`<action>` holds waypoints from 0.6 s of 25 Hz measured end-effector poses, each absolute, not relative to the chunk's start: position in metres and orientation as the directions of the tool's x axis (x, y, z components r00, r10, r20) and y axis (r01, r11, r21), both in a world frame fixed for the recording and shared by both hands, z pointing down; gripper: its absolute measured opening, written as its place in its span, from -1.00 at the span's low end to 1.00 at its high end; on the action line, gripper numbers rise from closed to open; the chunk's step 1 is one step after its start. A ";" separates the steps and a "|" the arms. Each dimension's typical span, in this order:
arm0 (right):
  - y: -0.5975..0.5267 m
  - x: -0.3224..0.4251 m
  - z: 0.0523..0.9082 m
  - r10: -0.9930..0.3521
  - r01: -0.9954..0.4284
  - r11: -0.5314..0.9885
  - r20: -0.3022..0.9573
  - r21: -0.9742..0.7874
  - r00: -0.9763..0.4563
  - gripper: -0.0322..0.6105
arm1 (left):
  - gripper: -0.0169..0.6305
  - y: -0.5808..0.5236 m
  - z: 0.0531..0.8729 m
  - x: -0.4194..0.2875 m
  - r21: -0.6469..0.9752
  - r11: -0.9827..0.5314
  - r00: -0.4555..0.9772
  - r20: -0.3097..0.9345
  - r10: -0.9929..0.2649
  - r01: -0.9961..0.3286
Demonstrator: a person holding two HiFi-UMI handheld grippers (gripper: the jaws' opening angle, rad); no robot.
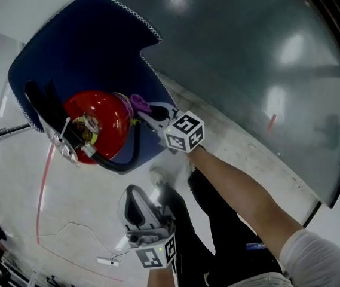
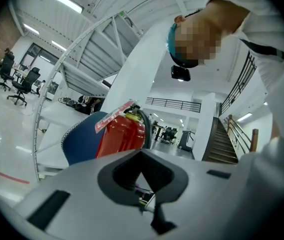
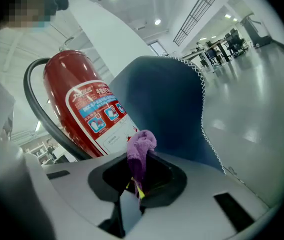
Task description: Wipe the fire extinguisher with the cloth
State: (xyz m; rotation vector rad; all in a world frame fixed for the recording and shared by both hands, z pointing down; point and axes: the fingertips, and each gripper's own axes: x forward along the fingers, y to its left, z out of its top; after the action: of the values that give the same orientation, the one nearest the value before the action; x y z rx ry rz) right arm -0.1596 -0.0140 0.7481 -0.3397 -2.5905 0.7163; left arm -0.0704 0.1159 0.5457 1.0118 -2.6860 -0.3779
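Here, the right gripper (image 3: 138, 186) jaws pinch the purple cloth (image 3: 142, 144) just beside the fire extinguisher (image 3: 77, 94).
Only its own view shows the left gripper (image 2: 144, 196) with jaws together, empty.

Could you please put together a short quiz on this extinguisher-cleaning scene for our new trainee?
1. Multiple choice: what is pinched between the jaws of the right gripper?
A) a sponge
B) a purple cloth
C) nothing

2. True or false: the left gripper is clamped on the fire extinguisher.

3. Fill in the blank: the sheet with the white-stitched edge behind the fire extinguisher is ____ in colour.

Key:
1. B.
2. False. Its jaws are together with nothing between them, and it is held apart from the extinguisher.
3. Blue.
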 end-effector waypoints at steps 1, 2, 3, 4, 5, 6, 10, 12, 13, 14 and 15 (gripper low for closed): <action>-0.014 -0.159 0.743 0.337 0.121 0.839 0.331 -0.530 -0.881 -0.73 | -0.93 0.115 0.543 -0.070 0.326 0.725 -0.730 0.133 -0.670 -0.606; -0.014 -0.158 0.738 0.334 0.125 0.841 0.324 -0.526 -0.885 -0.73 | -0.93 0.115 0.541 -0.069 0.330 0.724 -0.730 0.129 -0.671 -0.606; -0.014 -0.158 0.732 0.333 0.130 0.843 0.317 -0.522 -0.888 -0.73 | -0.93 0.114 0.538 -0.067 0.334 0.722 -0.730 0.126 -0.671 -0.606; -0.013 -0.157 0.726 0.332 0.135 0.845 0.311 -0.517 -0.891 -0.73 | -0.93 0.114 0.534 -0.066 0.335 0.720 -0.730 0.123 -0.673 -0.607; -0.013 -0.156 0.719 0.333 0.141 0.847 0.305 -0.513 -0.893 -0.73 | -0.93 0.114 0.530 -0.065 0.334 0.719 -0.729 0.120 -0.674 -0.610; -0.012 -0.156 0.712 0.334 0.146 0.847 0.298 -0.511 -0.894 -0.73 | -0.93 0.114 0.526 -0.064 0.333 0.718 -0.728 0.119 -0.675 -0.612; -0.010 -0.154 0.684 0.334 0.155 0.838 0.267 -0.523 -0.904 -0.73 | -0.93 0.116 0.505 -0.059 0.333 0.716 -0.727 0.116 -0.677 -0.614; -0.010 -0.150 0.665 0.330 0.157 0.833 0.249 -0.531 -0.910 -0.73 | -0.93 0.116 0.490 -0.055 0.335 0.713 -0.725 0.113 -0.680 -0.616; -0.010 -0.149 0.655 0.326 0.156 0.832 0.242 -0.532 -0.914 -0.73 | -0.93 0.115 0.483 -0.054 0.333 0.712 -0.724 0.113 -0.680 -0.618; -0.010 -0.149 0.645 0.322 0.156 0.831 0.234 -0.534 -0.917 -0.73 | -0.93 0.115 0.475 -0.054 0.329 0.713 -0.724 0.111 -0.681 -0.619; -0.009 -0.148 0.635 0.318 0.155 0.829 0.225 -0.537 -0.921 -0.73 | -0.93 0.115 0.468 -0.054 0.324 0.712 -0.724 0.108 -0.682 -0.623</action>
State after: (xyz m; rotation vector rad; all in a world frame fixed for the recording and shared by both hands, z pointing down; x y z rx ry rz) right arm -0.1484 -0.0094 0.6353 -0.3590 -2.7055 0.7564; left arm -0.0538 0.1153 0.4675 1.0428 -2.6994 -0.3929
